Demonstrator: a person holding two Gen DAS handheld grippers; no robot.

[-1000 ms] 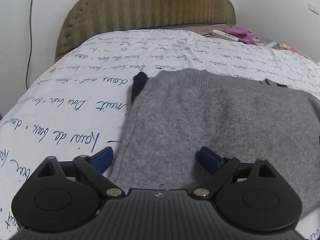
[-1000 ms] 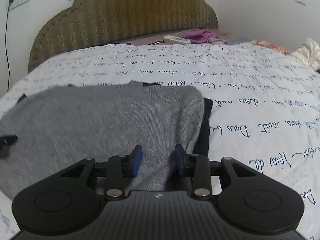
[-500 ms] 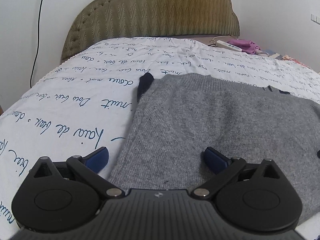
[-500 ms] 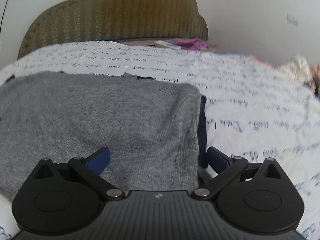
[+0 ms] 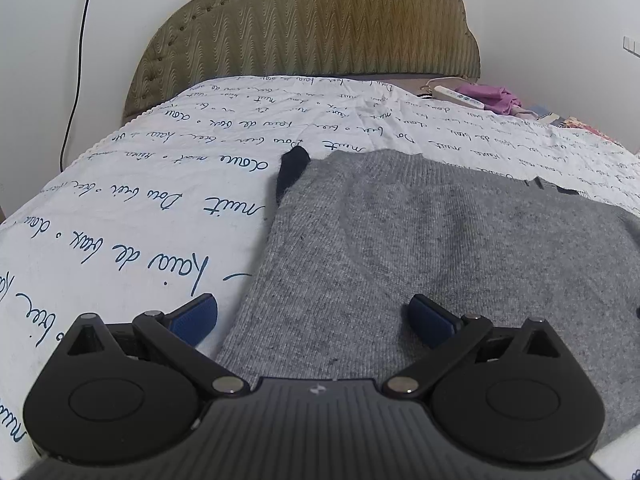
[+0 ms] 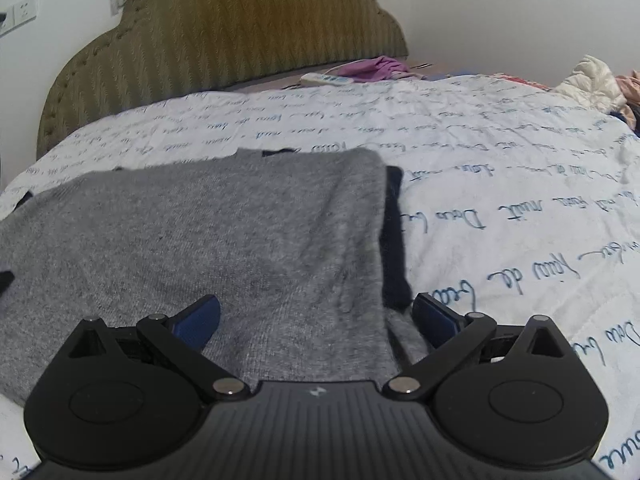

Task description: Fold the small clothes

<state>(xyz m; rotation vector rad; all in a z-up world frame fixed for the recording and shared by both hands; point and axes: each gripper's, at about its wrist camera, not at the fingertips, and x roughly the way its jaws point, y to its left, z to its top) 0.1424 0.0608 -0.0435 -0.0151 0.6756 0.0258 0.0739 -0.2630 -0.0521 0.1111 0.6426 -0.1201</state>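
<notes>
The grey sweater [image 5: 440, 248] lies spread flat on the bed [image 5: 140, 200], over a white cover printed with blue script, its near hem just ahead of both tools. A dark layer [image 6: 394, 240] peeks out along its right edge and again at the far left corner.

The left gripper [image 5: 314, 316] has its jaws spread wide and straddles the sweater's left edge, pressing on nothing. The right gripper [image 6: 316, 318] has just been opening its jaws and now stands fully spread over the right edge, with knit between the pads but not pinched.

The risks, as I judge them: closing on the grey top layer alone would leave the dark layer behind, so the fold comes out crooked. Pinching too deep could catch the bed cover as well and drag it along. If the two sides lift unevenly, the soft knit will sag and bunch in the middle.
</notes>
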